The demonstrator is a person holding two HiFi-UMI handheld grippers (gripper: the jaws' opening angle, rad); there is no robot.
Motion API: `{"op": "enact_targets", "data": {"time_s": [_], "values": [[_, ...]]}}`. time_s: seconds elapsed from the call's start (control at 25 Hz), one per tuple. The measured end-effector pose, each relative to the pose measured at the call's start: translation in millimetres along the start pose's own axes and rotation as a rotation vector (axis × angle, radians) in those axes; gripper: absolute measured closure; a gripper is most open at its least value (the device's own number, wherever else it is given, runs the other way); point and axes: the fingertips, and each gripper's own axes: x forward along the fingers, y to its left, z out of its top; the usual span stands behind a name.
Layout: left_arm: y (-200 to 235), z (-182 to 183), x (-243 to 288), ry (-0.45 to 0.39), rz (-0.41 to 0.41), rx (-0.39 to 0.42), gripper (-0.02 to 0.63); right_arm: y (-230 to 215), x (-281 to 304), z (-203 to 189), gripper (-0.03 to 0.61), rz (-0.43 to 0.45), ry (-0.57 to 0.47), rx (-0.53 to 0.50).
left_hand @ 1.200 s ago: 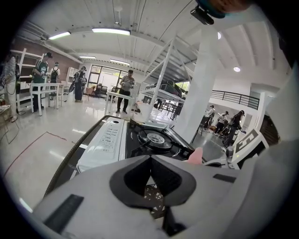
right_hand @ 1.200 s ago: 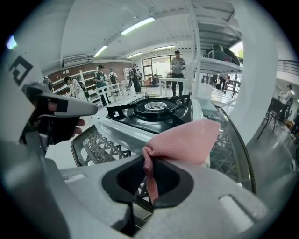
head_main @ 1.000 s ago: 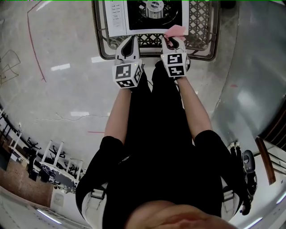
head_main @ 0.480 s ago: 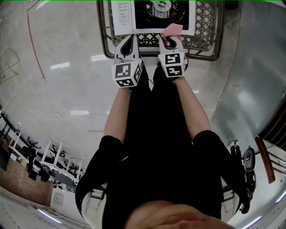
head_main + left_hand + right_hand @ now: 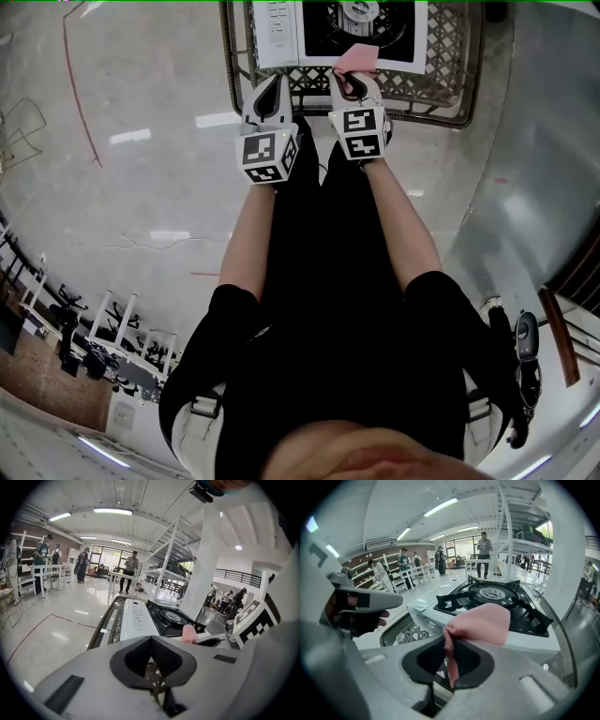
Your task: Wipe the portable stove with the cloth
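The portable stove (image 5: 337, 36), white with a black top and a round burner (image 5: 492, 594), lies on a metal lattice table at the top of the head view. My right gripper (image 5: 349, 86) is shut on a pink cloth (image 5: 478, 624), which sticks out ahead of the jaws toward the stove's near edge. In the head view the pink cloth (image 5: 356, 58) hangs just over that edge. My left gripper (image 5: 273, 91) is shut on nothing, beside the right one, short of the stove's control panel (image 5: 136, 618).
The lattice table (image 5: 441, 84) carries the stove; its rim (image 5: 234, 75) runs past my left gripper. Glossy floor (image 5: 131, 169) spreads to the left. People (image 5: 130, 571) and white tables (image 5: 47, 573) stand far behind. A thick white pillar (image 5: 206, 573) rises beyond the stove.
Both grippers and the person have moved forward toward the table, the stove has slid higher and rightward in the head view, and the cloth now reaches the stove's near edge.
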Motion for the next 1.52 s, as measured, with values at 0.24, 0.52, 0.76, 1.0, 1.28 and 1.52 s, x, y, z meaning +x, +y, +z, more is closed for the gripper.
{"op": "enact_targets", "data": {"time_s": [0.24, 0.52, 0.76, 1.0, 1.28, 1.52], "values": [[13.7, -1.8, -9.4, 0.008, -0.005, 0.003, 0.614, 16.8, 6.2, 5.5, 0.532, 0.0, -0.001, 0.0], [30.8, 0.6, -12.8, 0.018, -0.014, 0.008, 0.614, 35.8, 17.5, 11.1, 0.532, 0.007, -0.001, -0.01], [40.9, 2.8, -17.3, 0.022, -0.039, -0.002, 0.614, 52.2, 24.6, 15.8, 0.531, 0.013, 0.002, -0.015], [51.9, 1.7, -20.5, 0.036, -0.053, -0.004, 0.614, 68.0, 29.9, 23.0, 0.531, 0.023, -0.008, -0.019], [58.6, 1.9, -19.8, 0.077, -0.114, 0.011, 0.614, 88.3, 36.5, 31.5, 0.531, 0.046, 0.008, -0.037], [75.9, -2.6, -18.0, 0.133, -0.088, 0.023, 0.614, 104.9, 34.5, 46.5, 0.532, 0.08, -0.025, -0.041]]}}
